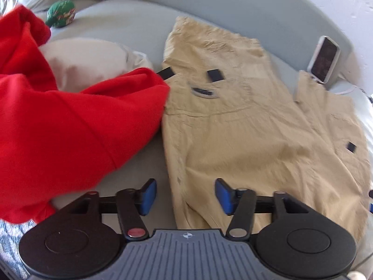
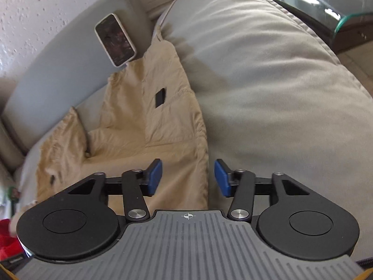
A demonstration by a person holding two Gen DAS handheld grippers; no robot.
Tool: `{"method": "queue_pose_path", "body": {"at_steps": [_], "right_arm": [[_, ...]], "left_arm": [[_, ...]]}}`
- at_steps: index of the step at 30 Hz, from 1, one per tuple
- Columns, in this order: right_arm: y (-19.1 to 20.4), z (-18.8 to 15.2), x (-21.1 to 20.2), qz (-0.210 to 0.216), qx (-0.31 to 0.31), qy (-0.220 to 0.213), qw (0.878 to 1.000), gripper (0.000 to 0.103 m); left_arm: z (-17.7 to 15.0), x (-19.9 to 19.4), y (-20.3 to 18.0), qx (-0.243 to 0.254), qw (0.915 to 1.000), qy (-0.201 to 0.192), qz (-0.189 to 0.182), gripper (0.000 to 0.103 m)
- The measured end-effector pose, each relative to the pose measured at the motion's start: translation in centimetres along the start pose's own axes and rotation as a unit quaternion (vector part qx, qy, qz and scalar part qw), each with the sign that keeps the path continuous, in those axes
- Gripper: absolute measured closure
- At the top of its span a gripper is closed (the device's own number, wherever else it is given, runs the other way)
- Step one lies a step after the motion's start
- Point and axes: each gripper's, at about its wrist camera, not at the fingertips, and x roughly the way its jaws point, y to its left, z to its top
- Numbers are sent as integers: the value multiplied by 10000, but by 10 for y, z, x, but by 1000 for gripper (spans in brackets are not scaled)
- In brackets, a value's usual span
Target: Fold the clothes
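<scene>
Garment: the tan cotton trousers with black belt loops (image 1: 251, 126) lie spread flat on the pale grey sofa seat (image 1: 130, 25), waistband toward the backrest, legs running toward you.
Progress: you have no fold in them that I can see; they look laid out only, so by my reading the whole fold is left to do.
Waiting pile: the red fleece garment (image 1: 58, 116) sits bunched to the left, its edge touching the trousers' waist corner, unfolded.
Left gripper (image 1: 183, 197): your blue pads are spread with nothing between them, above the trousers' left edge.
Right gripper (image 2: 187, 177): your pads are spread and empty too, straddling the trousers' right hem line.
Edges: the right hem runs against the rounded beige armrest cushion (image 2: 268, 81); the left edge is free beside bare seat.
Room: the white-cased smartphone (image 1: 325, 59) leans on the backrest touching the cloth's far corner; mind it. A green knitted cap (image 1: 61, 14) lies well apart.
</scene>
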Motion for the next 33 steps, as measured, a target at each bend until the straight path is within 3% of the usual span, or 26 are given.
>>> {"method": "queue_pose_path", "body": {"at_steps": [2, 5, 8, 10, 11, 13, 16, 17, 18, 19, 23, 25, 28, 29, 30, 33], "right_arm": [[6, -15, -27, 263, 39, 104, 9996, 49], [14, -47, -59, 389, -142, 280, 9987, 49], [11, -77, -63, 459, -136, 436, 9979, 49], [5, -92, -51, 487, 23, 567, 9972, 49], [-1, -99, -41, 532, 222, 603, 9965, 49], [-9, -109, -23, 583, 534, 720, 9943, 49], [-24, -119, -7, 961, 1086, 806, 9861, 51], [-30, -123, -4, 1060, 1318, 804, 9823, 60], [-31, -125, -4, 1148, 1324, 800, 9813, 102], [-32, -128, -5, 1236, 1329, 795, 9802, 100], [-22, -129, -37, 504, 649, 434, 9957, 101], [-24, -126, -35, 464, 655, 681, 9944, 99], [-17, -117, -35, 248, 349, 993, 9941, 73], [-14, -114, -38, 155, 252, 1041, 9941, 64], [-12, -108, -53, 151, 161, 837, 9962, 63], [-4, -87, -102, 120, -136, 174, 9997, 56]], "left_arm": [[-17, -23, -10, 247, 9995, -101, -183, 44], [-43, -45, -25, 462, 9955, -283, -775, 41], [-56, -38, -47, 636, 9901, -402, -1181, 44], [-61, -17, -66, 728, 9915, -274, -1042, 48], [-62, -8, -72, 734, 9925, -120, -967, 62], [-64, 7, -80, 804, 9927, 27, -897, 76], [-67, 23, -90, 962, 9925, 153, -735, 77], [-67, 26, -92, 1022, 9925, 188, -642, 77], [-68, 28, -93, 1132, 9919, 246, -517, 78], [-70, 30, -94, 1248, 9909, 307, -388, 81], [-71, 24, -96, 1550, 9866, 500, -116, 86], [-71, 23, -95, 1634, 9851, 528, 14, 85], [-71, 13, -101, 1895, 9802, 506, 289, 78], [-72, 5, -103, 1944, 9794, 446, 304, 68], [-73, -4, -106, 1988, 9788, 380, 308, 61], [-71, -30, -124, 1967, 9801, 129, -246, 50]]}}
